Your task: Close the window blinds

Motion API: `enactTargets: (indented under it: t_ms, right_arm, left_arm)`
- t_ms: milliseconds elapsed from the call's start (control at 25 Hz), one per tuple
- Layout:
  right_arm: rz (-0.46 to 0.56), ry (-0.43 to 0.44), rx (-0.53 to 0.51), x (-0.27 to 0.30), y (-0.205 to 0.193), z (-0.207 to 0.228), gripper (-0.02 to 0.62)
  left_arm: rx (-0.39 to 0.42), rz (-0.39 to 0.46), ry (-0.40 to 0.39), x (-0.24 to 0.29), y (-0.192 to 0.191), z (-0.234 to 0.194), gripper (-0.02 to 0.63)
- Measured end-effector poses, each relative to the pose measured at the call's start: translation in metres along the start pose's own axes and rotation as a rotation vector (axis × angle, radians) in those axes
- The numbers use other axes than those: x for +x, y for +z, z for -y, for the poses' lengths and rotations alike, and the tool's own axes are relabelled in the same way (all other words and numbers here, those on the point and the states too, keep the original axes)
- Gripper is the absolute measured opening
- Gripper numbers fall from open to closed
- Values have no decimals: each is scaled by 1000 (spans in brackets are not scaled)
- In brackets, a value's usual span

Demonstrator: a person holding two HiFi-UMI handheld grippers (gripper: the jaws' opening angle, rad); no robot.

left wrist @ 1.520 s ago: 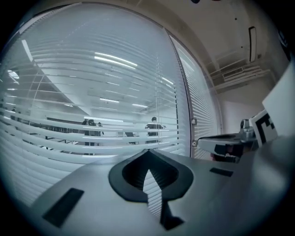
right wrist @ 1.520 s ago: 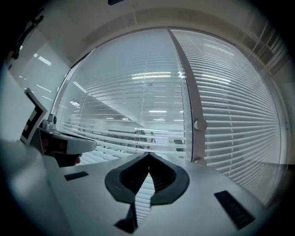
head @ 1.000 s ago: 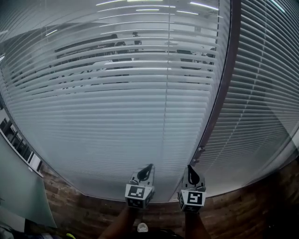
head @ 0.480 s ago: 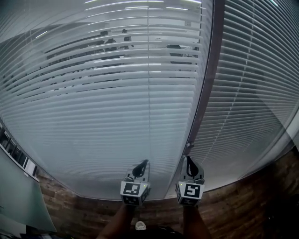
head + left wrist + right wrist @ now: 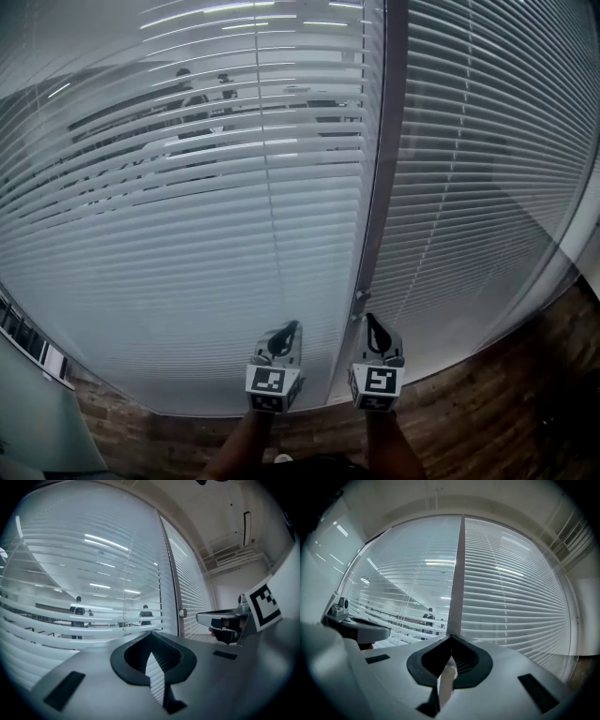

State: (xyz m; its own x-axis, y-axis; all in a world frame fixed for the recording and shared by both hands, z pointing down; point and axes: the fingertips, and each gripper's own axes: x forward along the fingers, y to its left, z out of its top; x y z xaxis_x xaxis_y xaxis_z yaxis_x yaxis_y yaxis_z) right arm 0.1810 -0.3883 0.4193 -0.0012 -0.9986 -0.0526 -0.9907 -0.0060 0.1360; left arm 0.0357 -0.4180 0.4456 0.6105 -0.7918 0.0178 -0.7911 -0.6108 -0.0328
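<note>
Across the glass wall ahead, left window blind (image 5: 187,234) hangs with slats tilted open and right window blind (image 5: 487,169) looks closed; left tool (image 5: 290,327) and right tool (image 5: 371,321), both pressed together with no sure hold, point level near mullion (image 5: 380,169), so likely the approach step, and next calls for finding and pinching a tilt control.

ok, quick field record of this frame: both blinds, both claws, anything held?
left blind: slats open; room with people shows through
right blind: slats tilted more closed; nothing clear shows through
post: upright, between the two blinds
left claw: shut, empty, facing the left blind
right claw: shut on a thin white rod, likely the tilt wand; in line with the post
task state: left blind not yet closed
</note>
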Motion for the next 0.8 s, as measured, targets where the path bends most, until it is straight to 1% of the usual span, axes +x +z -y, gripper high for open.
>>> enactTargets:
  t_ms: [80, 200, 320, 400, 520, 680, 800]
  right_arm:
    - [-6, -4, -24, 2, 0, 1, 3]
    - [-3, -3, -67, 8, 2, -1, 3]
    - [-13, -15, -47, 8, 17, -4, 7]
    - [-8, -9, -49, 10, 19, -5, 24]
    - [11, 20, -75, 16, 8, -4, 46]
    - [9, 11, -65, 21, 9, 2, 86]
    - [17, 16, -60, 26, 13, 5, 110]
  left_arm:
    - [17, 5, -4, 3, 3, 0, 0]
    - [6, 5, -20, 7, 4, 3, 0]
    - [1, 12, -22, 9, 5, 3, 0]
    - [-1, 9, -21, 10, 5, 2, 0]
    - [2, 1, -16, 10, 2, -2, 0]
    - [-14, 14, -1, 11, 4, -5, 0]
    - [0, 52, 3, 14, 3, -7, 0]
